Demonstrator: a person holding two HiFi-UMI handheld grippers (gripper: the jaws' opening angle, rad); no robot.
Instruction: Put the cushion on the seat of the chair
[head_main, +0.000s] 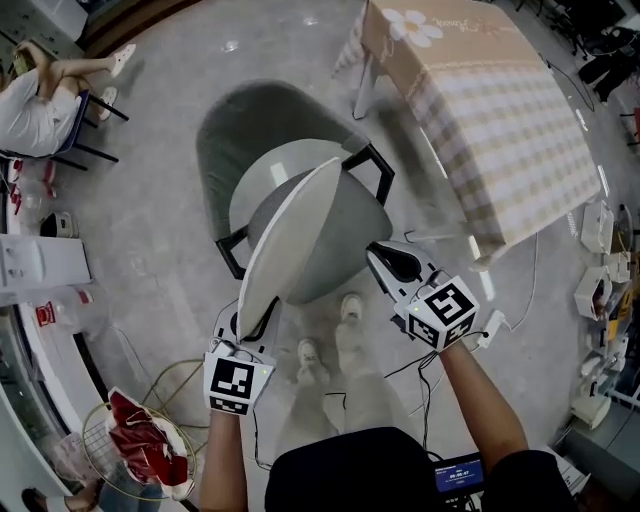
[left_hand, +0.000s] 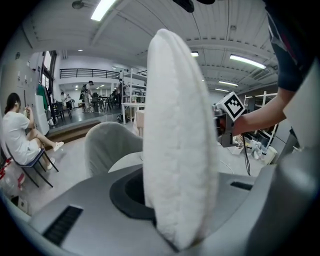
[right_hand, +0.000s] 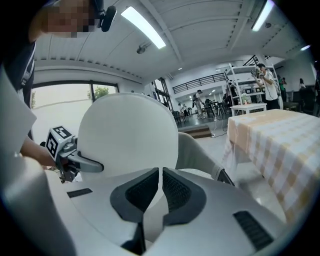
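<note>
A round cushion (head_main: 290, 235), white on one face and grey on the other, is held on edge, tilted, above the grey chair (head_main: 250, 130). My left gripper (head_main: 256, 322) is shut on its lower rim. In the left gripper view the cushion (left_hand: 180, 150) stands edge-on between the jaws of my left gripper (left_hand: 172, 222), with the chair (left_hand: 107, 142) behind it. My right gripper (head_main: 382, 262) sits at the cushion's right side. In its own view my right gripper (right_hand: 160, 180) has its jaws together, facing the cushion's flat face (right_hand: 127, 135), with nothing clamped.
A table with a checked cloth (head_main: 500, 110) stands right of the chair. A seated person (head_main: 40, 100) is at the far left. A wire basket (head_main: 140, 430) holding red fabric sits at the lower left. My own feet (head_main: 330, 345) stand just before the chair, cables beside them.
</note>
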